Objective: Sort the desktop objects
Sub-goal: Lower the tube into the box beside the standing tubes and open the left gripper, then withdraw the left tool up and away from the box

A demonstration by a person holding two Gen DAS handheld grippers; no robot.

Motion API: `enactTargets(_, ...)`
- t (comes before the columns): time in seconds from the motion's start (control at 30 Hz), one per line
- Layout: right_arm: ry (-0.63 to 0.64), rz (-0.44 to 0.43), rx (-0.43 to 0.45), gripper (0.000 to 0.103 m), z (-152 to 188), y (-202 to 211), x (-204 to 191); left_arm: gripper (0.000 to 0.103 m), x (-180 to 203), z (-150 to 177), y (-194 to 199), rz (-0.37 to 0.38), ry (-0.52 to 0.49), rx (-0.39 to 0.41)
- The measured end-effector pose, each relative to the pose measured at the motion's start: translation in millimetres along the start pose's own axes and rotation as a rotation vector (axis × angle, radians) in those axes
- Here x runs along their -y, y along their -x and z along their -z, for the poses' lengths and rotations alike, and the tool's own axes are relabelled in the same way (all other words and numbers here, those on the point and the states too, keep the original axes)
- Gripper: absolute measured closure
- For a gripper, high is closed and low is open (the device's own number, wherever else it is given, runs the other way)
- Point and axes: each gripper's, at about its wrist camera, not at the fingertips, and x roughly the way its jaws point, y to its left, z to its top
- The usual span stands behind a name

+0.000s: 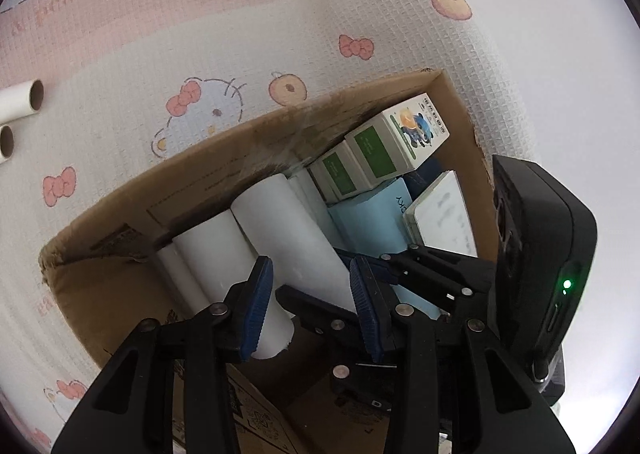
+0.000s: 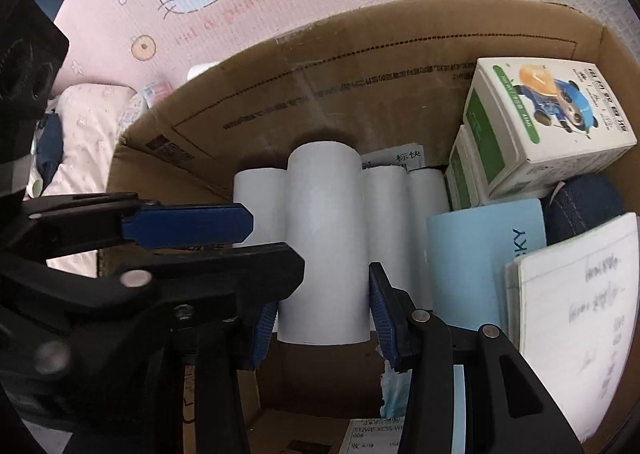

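While right fingers clasp a white roll, left fingers apart above box on pink mat.

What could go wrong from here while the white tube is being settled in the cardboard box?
The top white tube lies on a row of other tubes, so it may roll sideways. The left gripper and right gripper crowd the same spot and could knock together. The tilted panda carton leans on smaller boxes and might topple if bumped.
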Motion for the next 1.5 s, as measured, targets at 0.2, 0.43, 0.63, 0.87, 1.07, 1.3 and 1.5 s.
enactTargets(0.2,-0.031,-0.009,-0.019,0.062,-2,-7,2,0.068,1,-2,1,-0.032,-0.042,0.055)
enactTargets(0.43,-0.021,0.026,0.021,0.056,8,15,0,0.069,2,-3,-4,-0.019,-0.078,0.055)
enactTargets(0.63,-0.04,0.07,0.051,0.063,32,35,-2,0.082,1,-5,-9,-0.034,-0.093,0.043)
enactTargets(0.87,-0.037,0.087,0.053,0.084,38,29,-10,0.084,6,5,-15,-0.068,-0.132,0.044)
enactTargets(1.07,-0.037,0.107,0.063,0.084,34,25,-17,0.084,4,3,-13,-0.089,-0.139,0.086)
enactTargets(1.3,-0.07,0.109,0.074,0.084,35,31,-19,0.082,3,8,5,-0.055,-0.141,0.141)
enactTargets(1.5,-0.106,0.128,0.114,0.084,48,56,-28,0.061,0,18,35,0.054,-0.163,0.216)
